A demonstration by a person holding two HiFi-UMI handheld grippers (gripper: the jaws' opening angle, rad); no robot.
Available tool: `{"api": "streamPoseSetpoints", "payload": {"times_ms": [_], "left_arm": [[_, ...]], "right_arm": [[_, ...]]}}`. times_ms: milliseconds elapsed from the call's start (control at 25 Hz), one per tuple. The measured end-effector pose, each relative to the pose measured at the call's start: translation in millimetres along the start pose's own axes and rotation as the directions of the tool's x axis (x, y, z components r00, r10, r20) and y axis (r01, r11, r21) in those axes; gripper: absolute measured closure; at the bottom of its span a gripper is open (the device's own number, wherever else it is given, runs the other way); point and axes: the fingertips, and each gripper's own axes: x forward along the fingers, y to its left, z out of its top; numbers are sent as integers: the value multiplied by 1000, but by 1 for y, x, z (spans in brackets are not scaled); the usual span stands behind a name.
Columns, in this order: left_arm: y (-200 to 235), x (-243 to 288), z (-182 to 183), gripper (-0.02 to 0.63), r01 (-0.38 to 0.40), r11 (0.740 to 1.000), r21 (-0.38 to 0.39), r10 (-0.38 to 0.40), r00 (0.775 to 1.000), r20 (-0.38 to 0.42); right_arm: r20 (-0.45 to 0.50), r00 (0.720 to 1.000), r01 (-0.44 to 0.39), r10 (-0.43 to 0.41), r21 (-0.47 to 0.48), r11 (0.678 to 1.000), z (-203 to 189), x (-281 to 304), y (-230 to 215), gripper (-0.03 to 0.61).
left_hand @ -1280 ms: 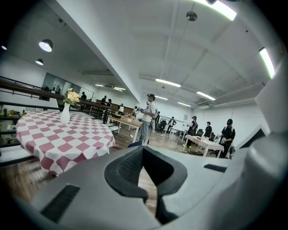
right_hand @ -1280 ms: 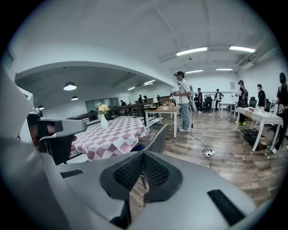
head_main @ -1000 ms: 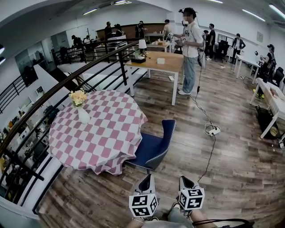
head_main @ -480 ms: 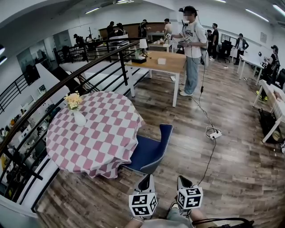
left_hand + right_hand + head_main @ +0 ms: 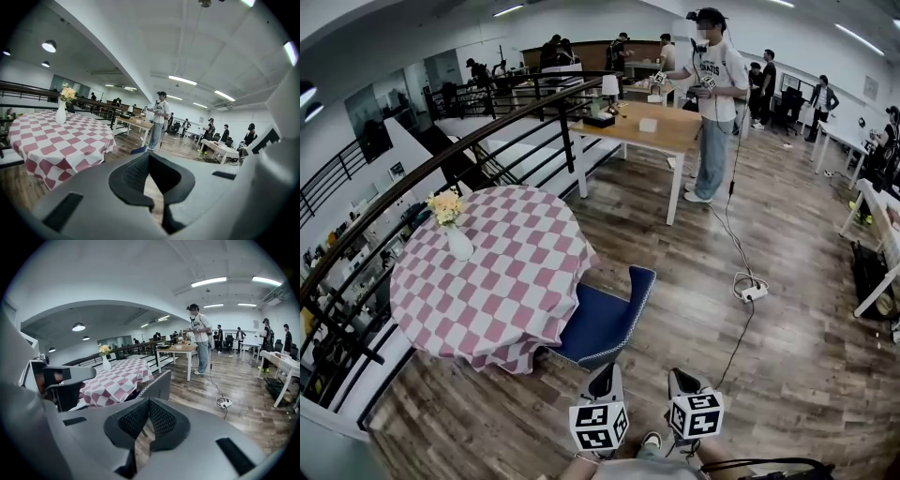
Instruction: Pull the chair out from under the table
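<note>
- Against the near right edge of the round table (image 5: 487, 281), the blue chair (image 5: 605, 319) stands with its seat partly under the checked cloth.
- Left gripper (image 5: 602, 377) and right gripper (image 5: 682, 379), both closed and empty, have come slightly nearer the chair.
- Judged: approach only, nothing gripped yet.

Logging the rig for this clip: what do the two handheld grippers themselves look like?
The left gripper and right gripper are matching light grey plastic shells that taper towards the tips. Each carries a white cube printed with black square markers. The pads inside the jaws are black with a mesh-like texture.
</note>
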Motion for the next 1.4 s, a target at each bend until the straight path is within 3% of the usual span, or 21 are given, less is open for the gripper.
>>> {"api": "streamPoseSetpoints", "payload": {"times_ms": [640,1000,1400], "left_arm": [[-29,53,-14,617,-123,991,-51,120,992,-47],[-19,62,-7,617,-181,983,-40,179,983,-51],[4,90,11,617,-180,983,-34,178,983,-45]], "right_arm": [[-80,988,-137,134,-34,990,14,33,-62,561],[-102,975,-201,197,-23,979,17,54,-61,560],[-100,971,-219,215,-32,975,45,89,-51,560]]}}
